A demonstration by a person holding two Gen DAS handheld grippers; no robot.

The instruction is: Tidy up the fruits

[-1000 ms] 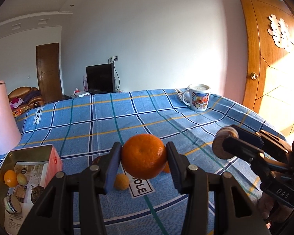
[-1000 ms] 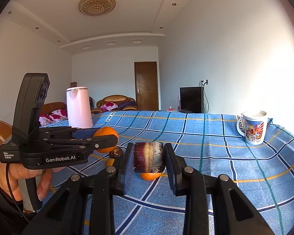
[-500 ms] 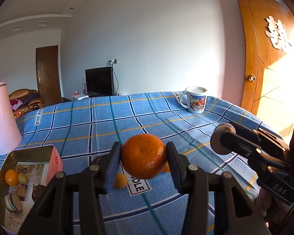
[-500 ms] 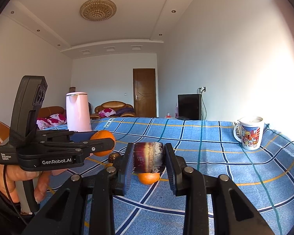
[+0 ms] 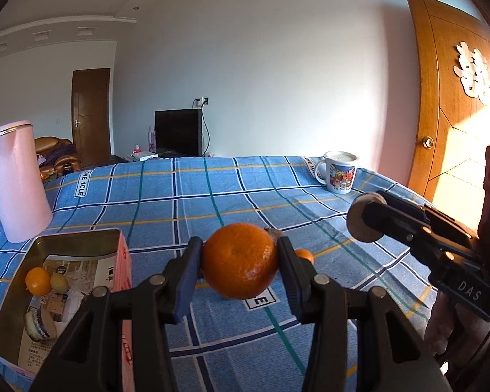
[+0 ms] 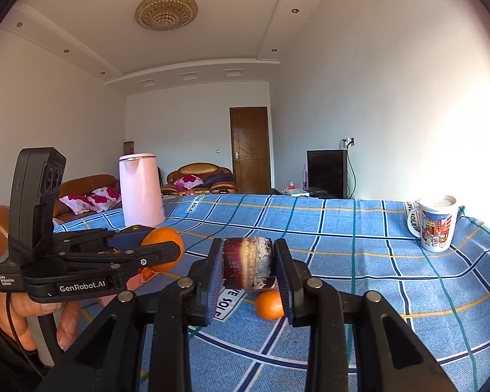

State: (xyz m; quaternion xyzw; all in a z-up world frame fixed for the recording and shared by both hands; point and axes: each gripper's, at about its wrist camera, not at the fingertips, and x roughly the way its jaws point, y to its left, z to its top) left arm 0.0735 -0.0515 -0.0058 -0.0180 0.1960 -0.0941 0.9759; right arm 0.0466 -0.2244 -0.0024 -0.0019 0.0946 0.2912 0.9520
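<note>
A blue checked cloth (image 5: 186,202) covers the table and fills the middle and lower part of both views. On it, at the left edge of the left wrist view, stands a pink kettle (image 5: 16,179); the right wrist view shows it left of centre. An open tin (image 5: 78,243) sits in the lower left of the left wrist view, just left of the left gripper's near finger, with a small orange fruit, a yellowish fruit and a cut brown piece lying inside on printed paper. A mug (image 5: 339,171) stands near the far right edge of the cloth.

The left gripper (image 5: 240,263) occupies the bottom centre of its own view, jaws pinching an orange (image 5: 240,261) squarely between the pads, one pad on each side, the fruit raised above the cloth and bulging above and below the pads. In the right wrist view the same gripper shows side-on at middle left, held by a hand (image 6: 23,313).

The right gripper (image 6: 248,266) fills the bottom centre of its view, jaws nearly together and clamped on a short dark-skinned chunk (image 6: 248,266) with a pale flat end; the chunk spans the gap fully. In the left wrist view its round cut face points toward centre from the right.

A small orange (image 6: 269,303) lies on the cloth just below the chunk, beside the right finger.
</note>
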